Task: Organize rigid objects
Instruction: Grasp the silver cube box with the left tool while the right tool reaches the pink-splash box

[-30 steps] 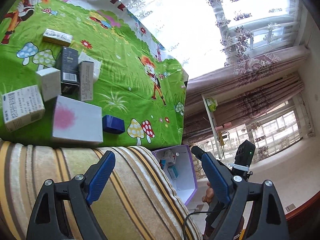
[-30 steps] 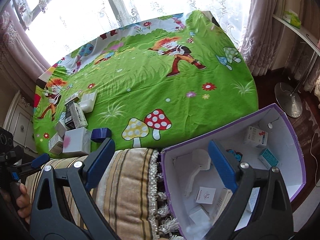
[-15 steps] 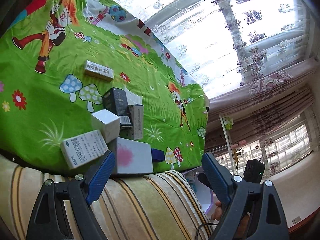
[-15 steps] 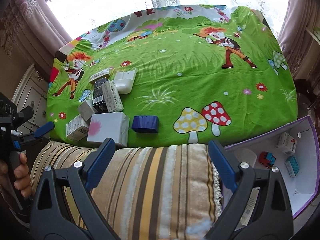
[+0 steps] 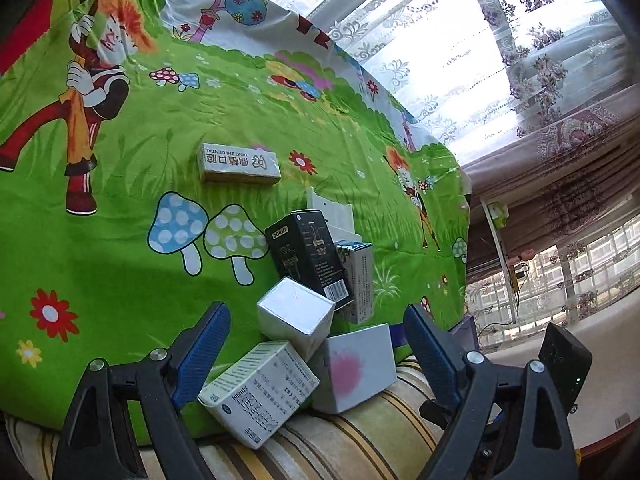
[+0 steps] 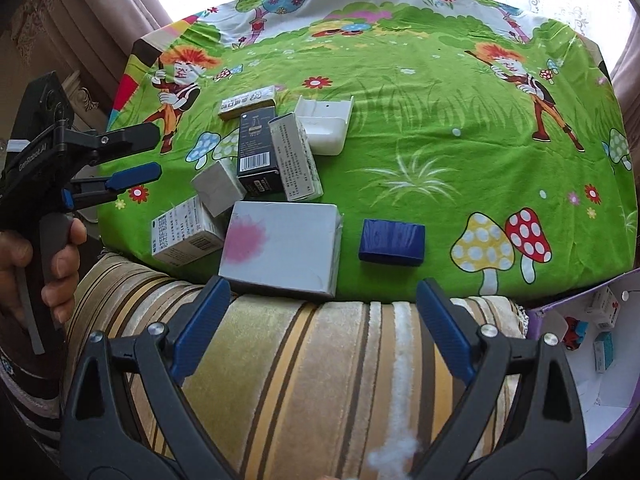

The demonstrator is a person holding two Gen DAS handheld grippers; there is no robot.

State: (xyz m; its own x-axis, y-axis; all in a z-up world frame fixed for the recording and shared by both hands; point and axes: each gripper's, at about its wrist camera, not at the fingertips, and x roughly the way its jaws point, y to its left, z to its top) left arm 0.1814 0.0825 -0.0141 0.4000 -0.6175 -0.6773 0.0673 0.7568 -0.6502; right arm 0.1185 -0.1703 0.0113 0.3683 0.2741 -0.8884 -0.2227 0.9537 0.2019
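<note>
Left gripper (image 5: 316,344) agape, blue box (image 5: 398,336) mostly hidden

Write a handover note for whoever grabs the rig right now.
Left gripper: open, empty, aimed at the white text-printed box at the table's near edge.
Right gripper: open, empty, above the striped cushion.
Done: a few small boxes and a toy car lie in the purple-rimmed box.
Left: the cluster of boxes, including the pink-spotted box, and the blue box, all on the green cloth.
</note>
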